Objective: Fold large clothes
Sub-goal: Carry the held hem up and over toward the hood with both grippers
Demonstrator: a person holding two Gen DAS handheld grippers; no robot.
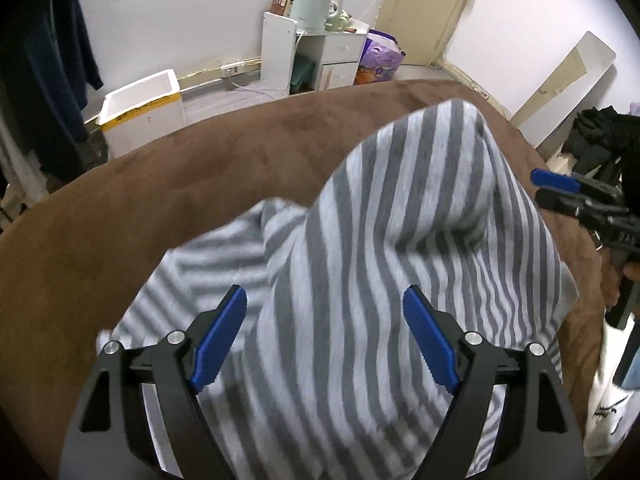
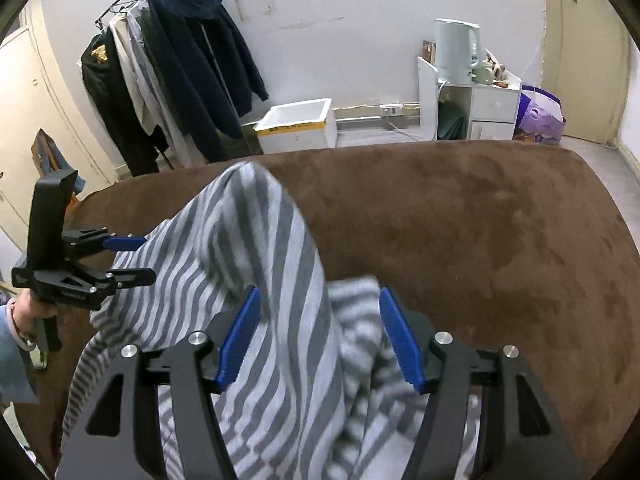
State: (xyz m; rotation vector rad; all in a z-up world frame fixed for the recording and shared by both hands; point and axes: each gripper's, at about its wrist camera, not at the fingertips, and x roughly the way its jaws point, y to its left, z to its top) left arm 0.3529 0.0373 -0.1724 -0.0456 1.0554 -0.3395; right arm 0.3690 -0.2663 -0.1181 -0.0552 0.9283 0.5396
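A gray-and-white striped garment [image 1: 360, 280] lay heaped on a brown, plush-covered surface [image 1: 180, 184], its cloth bunched into a raised hump in the middle with a flatter, blurred part spread to one side. In the left wrist view, the left gripper [image 1: 325, 316] stood over the garment with its 2 blue-padded fingers [image 1: 218, 340] spread wide; cloth showed between and below them, but neither pad pressed on it. In the right wrist view, the right gripper [image 2: 318, 316] was likewise spread, its blue pads [image 2: 400, 340] apart on either side of a fold of the striped cloth; the left pad sat close beside the fold, and whether it touched could not be told. Each gripper also appeared at the edge of the other's view, beside the garment, with a hand [image 2: 28, 308] on the left gripper's handle. Behind the brown surface stood a white foam box [image 2: 296, 124] with yellow tape, a white cabinet [image 2: 472, 104] with a pale kettle [image 2: 456, 50] on top, a purple bag [image 2: 540, 120], and a rack of hanging clothes [image 2: 168, 64] against the wall.
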